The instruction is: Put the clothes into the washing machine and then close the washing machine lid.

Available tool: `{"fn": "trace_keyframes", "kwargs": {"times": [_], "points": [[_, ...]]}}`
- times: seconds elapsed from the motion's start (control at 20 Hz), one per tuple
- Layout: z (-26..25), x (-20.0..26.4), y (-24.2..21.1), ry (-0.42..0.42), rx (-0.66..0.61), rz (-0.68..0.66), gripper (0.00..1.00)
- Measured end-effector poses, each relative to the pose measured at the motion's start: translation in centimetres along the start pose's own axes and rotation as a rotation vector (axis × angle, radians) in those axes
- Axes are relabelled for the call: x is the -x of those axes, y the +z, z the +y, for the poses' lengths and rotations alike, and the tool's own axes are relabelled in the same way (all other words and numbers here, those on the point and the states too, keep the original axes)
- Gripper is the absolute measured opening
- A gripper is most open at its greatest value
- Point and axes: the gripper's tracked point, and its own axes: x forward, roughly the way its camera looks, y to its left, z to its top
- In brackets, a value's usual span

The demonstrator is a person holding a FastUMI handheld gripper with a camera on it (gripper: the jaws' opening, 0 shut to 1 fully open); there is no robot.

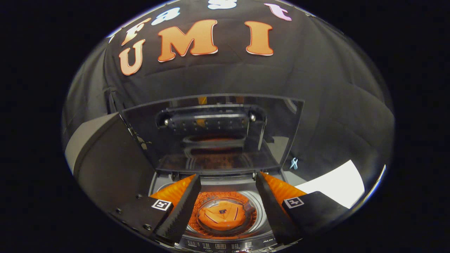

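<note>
With the claw (225, 203) wide and empty above the washing machine's drum (222, 214), the raised lid (211, 133) beyond looks next: closing calls for reaching far.

Behind everything you have the black cloth wall (334, 105), hanging in soft folds and creased where it turns a corner on your left. Low on that cloth to your right, a small pale-blue clip (294, 163) is pinned, just above a flat white sheet (334, 184) that lies at a slant, its near corner hidden. On your left stands a big dark panel (112, 168), leaning away from you, with a pale grey-beige edge (82, 140) along its outer side. You cannot tell what that panel belongs to.
</note>
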Motion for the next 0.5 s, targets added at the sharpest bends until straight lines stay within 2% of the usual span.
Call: {"fn": "trace_keyframes", "kwargs": {"times": [0.5], "points": [[0.1, 1.9, 9.1, 0.018, 0.010, -0.120, 1.00]]}}
